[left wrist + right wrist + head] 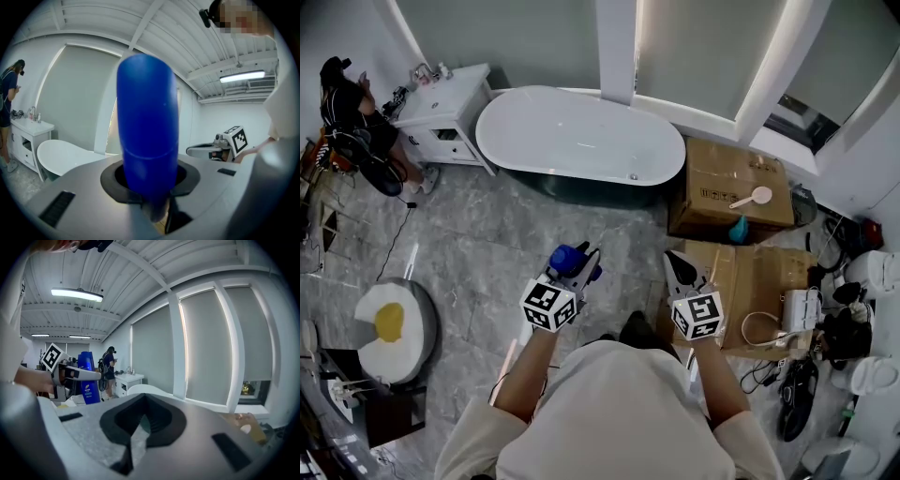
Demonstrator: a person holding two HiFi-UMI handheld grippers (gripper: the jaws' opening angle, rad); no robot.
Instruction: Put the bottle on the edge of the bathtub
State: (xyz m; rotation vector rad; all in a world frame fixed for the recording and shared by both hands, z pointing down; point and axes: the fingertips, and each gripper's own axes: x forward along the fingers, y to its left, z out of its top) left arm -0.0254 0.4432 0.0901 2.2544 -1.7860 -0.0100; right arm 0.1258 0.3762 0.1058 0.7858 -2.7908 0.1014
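A blue bottle (565, 257) stands upright in my left gripper (584, 261), which is shut on it above the grey floor. In the left gripper view the bottle (147, 126) fills the middle, with the jaws pressed on its lower body. The white oval bathtub (673, 141) lies ahead, beyond the bottle and apart from it; its near end (61, 152) shows low at the left. My right gripper (679, 264) hangs to the right of the bottle, shut and holding nothing. Its own view shows the closed jaws (140, 427), the bottle (87, 378) off to the left and the bathtub (145, 390) behind.
A white vanity cabinet (445, 112) stands left of the tub, with a person (347, 103) beside it. Cardboard boxes (731, 183) sit right of the tub, one bearing a pink scoop. A fried-egg-shaped cushion (394, 328) lies at the left. Cables and gear (825, 328) crowd the right.
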